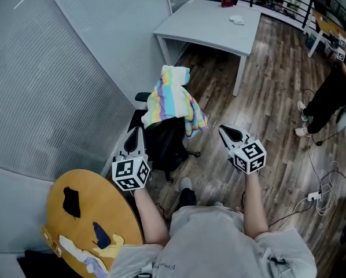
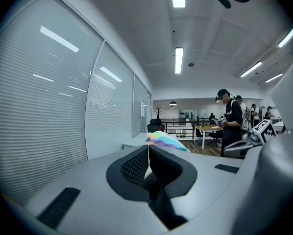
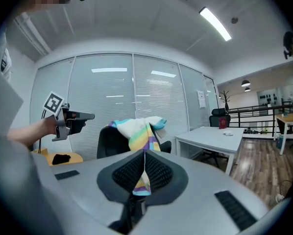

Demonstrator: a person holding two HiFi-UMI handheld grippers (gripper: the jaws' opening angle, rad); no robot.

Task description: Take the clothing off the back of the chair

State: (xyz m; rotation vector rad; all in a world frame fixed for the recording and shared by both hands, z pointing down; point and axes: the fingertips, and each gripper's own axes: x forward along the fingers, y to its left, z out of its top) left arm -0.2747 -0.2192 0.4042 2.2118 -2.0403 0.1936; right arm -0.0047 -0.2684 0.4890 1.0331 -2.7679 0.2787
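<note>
Approach step: left hand-held gripper (image 1: 136, 136) and right hand-held gripper (image 1: 226, 132), both closed and empty, must open to pinch the striped clothing (image 1: 172, 100) draped on the chair (image 1: 164, 146)

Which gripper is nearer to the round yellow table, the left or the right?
Left. The left gripper hangs just beyond the round yellow table's far edge. The right gripper is farther off, on the other side of the chair.
</note>
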